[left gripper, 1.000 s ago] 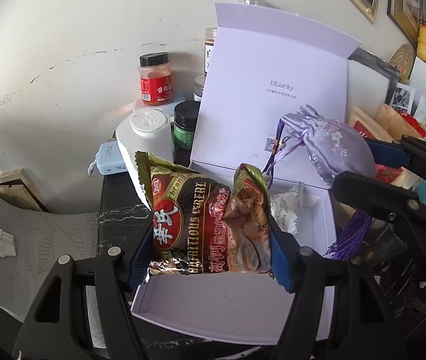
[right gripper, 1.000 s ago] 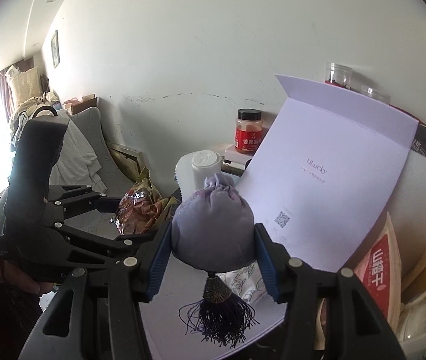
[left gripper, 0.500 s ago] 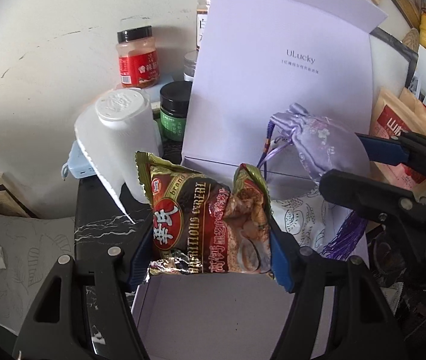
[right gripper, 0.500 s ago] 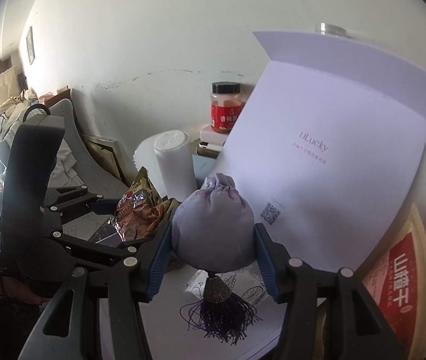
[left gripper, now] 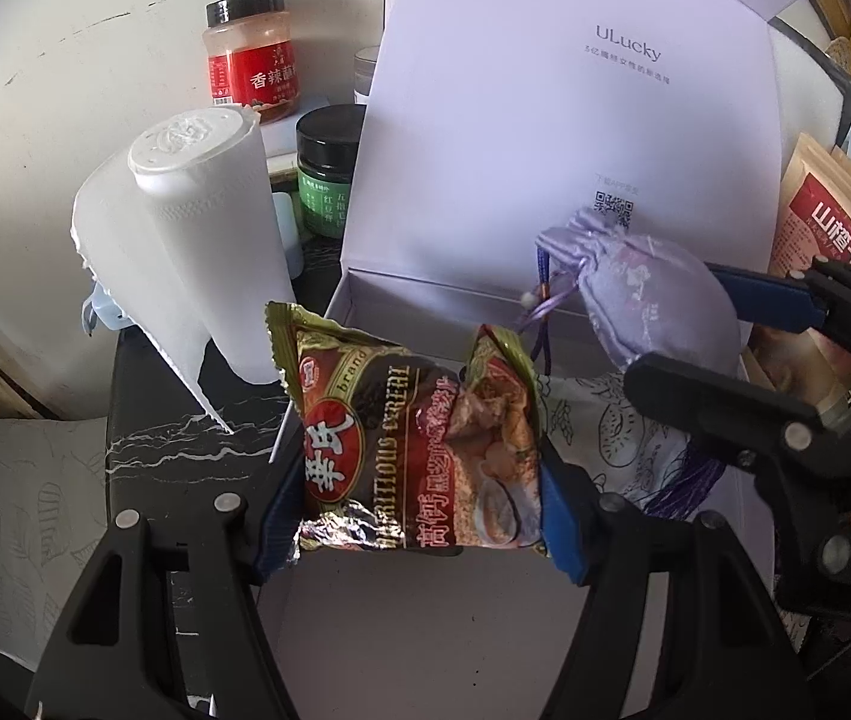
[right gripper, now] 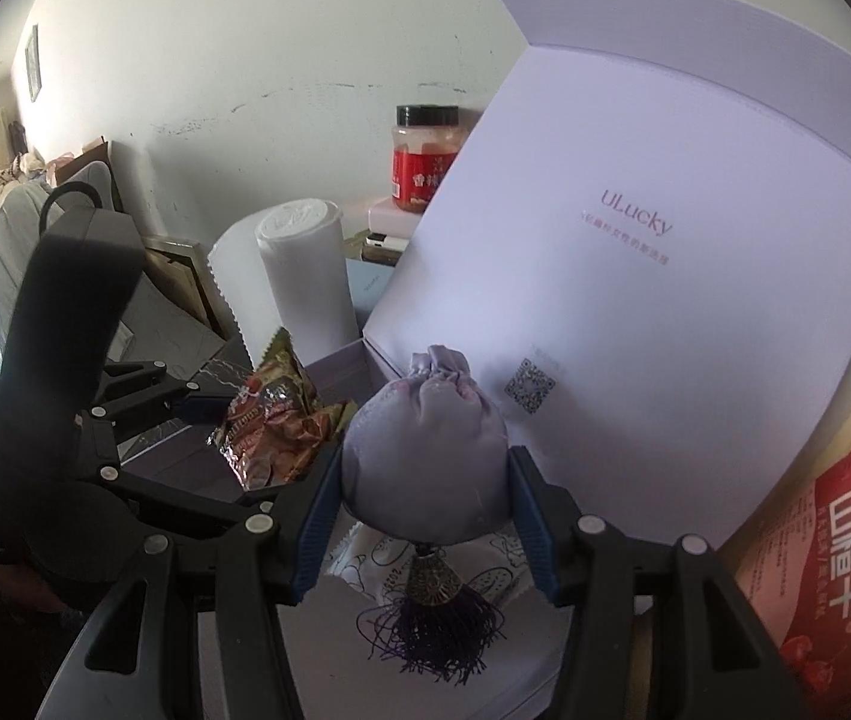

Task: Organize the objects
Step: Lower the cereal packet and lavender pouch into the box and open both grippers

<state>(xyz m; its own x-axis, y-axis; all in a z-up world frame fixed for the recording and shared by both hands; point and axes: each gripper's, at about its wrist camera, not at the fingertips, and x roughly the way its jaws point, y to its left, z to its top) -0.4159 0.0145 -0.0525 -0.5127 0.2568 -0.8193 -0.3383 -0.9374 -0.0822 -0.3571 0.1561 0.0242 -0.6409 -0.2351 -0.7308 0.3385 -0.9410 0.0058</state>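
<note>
Holding: cereal packet (left gripper: 419,450), clamped crosswise between pads of left gripper (left gripper: 413,516), above near end of open lavender box (left gripper: 425,630). Lilac drawstring pouch (right gripper: 425,468), tassel hanging below, pinched in right gripper (right gripper: 425,516), above box's right side, in front of raised lid (right gripper: 635,300). Patterned sachet (left gripper: 611,438) lying inside box. Left of box: paper towel roll (left gripper: 209,252), green-labelled jar (left gripper: 326,180), red-labelled jar (left gripper: 251,60). Right of box: red snack bag (right gripper: 833,540).
</note>
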